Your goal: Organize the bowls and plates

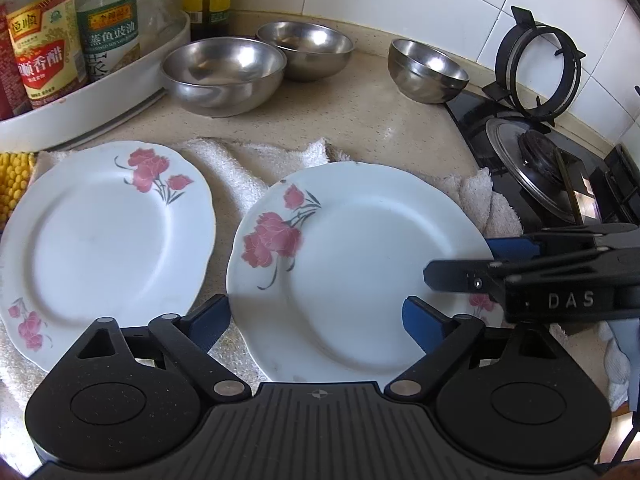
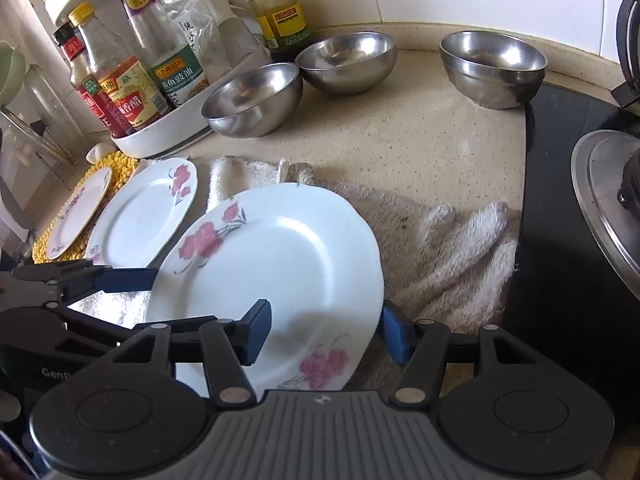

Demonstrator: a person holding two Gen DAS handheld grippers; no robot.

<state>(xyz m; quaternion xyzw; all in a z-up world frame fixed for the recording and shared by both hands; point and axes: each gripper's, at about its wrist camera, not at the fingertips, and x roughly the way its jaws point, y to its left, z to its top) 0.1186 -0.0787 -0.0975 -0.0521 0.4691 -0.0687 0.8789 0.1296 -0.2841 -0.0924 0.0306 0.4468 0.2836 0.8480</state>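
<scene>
Glossy ceramic plates (image 1: 352, 264), shiny steel bowls (image 1: 224, 72), rough terry towel (image 2: 440, 240), speckled stone counter (image 2: 400, 140).

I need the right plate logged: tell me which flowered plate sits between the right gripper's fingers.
The nearer large plate, tilted on the beige towel. The right gripper straddles its near edge; the other large plate and small plate lie untouched to its left.

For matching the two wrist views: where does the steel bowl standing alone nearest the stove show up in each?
Left wrist view: the lone steel bowl sits upper right of centre, beside the black stove edge.
Right wrist view: the same bowl sits upper right, by the black stove glass.
Shared landmark: the pair of touching steel bowls to its left.
</scene>
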